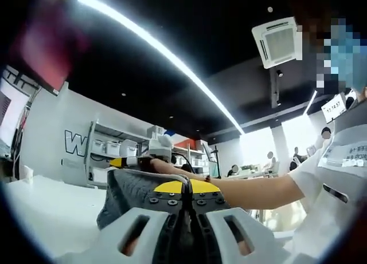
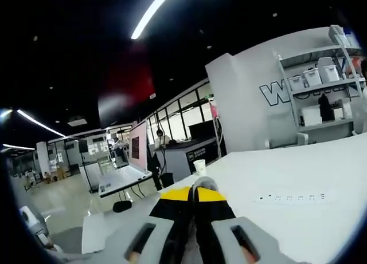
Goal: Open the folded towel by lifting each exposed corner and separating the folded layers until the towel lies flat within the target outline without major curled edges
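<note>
Two grippers, left (image 1: pixel 184 209) and right (image 2: pixel 195 209), are clamped on grey towel (image 1: pixel 137 189) edges; uneven tension risks slipped cloth

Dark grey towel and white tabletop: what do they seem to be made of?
Dark grey towel: soft woven cloth, probably cotton; matte, with stitched seams and a slumping fold, in the shut left gripper. White tabletop: smooth and matte, probably laminate; unclear.

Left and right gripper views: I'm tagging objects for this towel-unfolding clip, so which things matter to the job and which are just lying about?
Job:
grey towel
left gripper
right gripper
white table

Lying about:
power strip
paper cup
laptop
shelf of bins
</note>
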